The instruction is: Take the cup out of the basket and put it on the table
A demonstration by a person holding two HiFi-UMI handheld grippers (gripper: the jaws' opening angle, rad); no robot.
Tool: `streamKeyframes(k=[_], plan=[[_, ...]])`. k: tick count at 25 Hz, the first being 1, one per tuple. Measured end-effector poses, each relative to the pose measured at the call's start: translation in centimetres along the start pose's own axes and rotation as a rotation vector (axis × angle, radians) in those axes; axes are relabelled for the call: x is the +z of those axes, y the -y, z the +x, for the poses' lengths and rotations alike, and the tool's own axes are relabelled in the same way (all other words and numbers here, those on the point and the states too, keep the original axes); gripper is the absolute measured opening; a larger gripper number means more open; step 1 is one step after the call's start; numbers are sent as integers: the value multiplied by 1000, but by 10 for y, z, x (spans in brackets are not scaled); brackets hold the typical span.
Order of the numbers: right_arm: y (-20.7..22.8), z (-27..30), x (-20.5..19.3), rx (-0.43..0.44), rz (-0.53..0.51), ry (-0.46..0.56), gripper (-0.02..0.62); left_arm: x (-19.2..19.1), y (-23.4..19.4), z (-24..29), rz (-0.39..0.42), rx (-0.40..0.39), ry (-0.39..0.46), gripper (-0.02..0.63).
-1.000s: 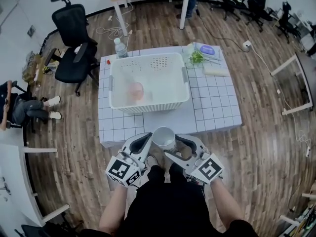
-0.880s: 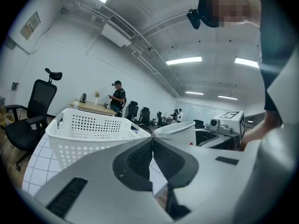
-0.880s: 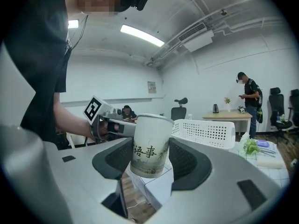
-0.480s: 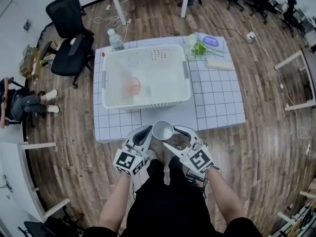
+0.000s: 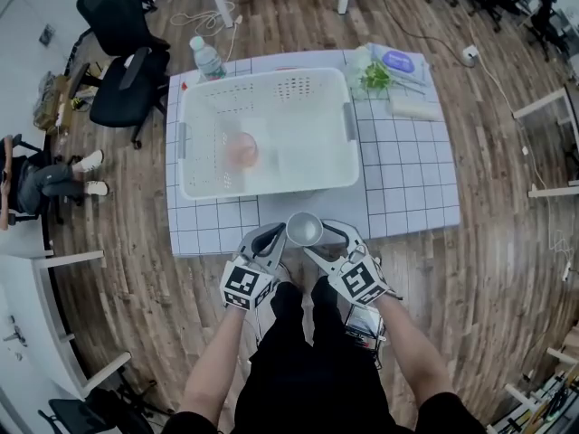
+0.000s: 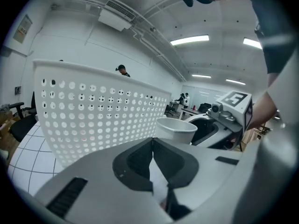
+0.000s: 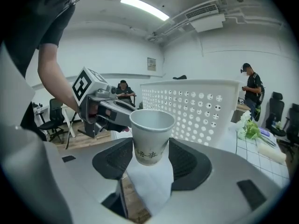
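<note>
Right gripper view | cup (image 7: 150, 125) upright, clamped btwn right gripper (image 7: 149, 146) jaws | left gripper (image 6: 152, 140) jaws closed, beside cup

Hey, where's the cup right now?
In the head view, the cup is held by the right gripper over the near edge of the table, just in front of the basket, with the left gripper close on its left.

Head view overhead, others low, sharing basket (image 5: 271, 191)
</note>
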State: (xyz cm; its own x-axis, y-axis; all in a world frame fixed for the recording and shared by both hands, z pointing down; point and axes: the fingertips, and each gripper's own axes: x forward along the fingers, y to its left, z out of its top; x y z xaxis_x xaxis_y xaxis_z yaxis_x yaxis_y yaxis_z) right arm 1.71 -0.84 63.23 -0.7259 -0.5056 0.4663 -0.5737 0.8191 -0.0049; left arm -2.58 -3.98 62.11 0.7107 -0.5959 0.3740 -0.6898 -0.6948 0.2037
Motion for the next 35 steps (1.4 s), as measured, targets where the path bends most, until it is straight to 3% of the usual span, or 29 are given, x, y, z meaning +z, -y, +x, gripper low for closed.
streamKeyframes(k=[7, 14, 23, 35], plan=[[9, 21, -37, -23, -95, -103, 245, -28, -8, 21, 42, 1, -60, 9], [11, 26, -53, -26, -94, -155, 245, -53, -15, 22, -32, 27, -101, 9], [11, 19, -67, -28, -76, -197, 245, -52, -5, 19, -56, 2, -86, 9], [13, 0, -73, -56, -52, -220, 247, -39, -5, -1, -90, 39, -51, 9]])
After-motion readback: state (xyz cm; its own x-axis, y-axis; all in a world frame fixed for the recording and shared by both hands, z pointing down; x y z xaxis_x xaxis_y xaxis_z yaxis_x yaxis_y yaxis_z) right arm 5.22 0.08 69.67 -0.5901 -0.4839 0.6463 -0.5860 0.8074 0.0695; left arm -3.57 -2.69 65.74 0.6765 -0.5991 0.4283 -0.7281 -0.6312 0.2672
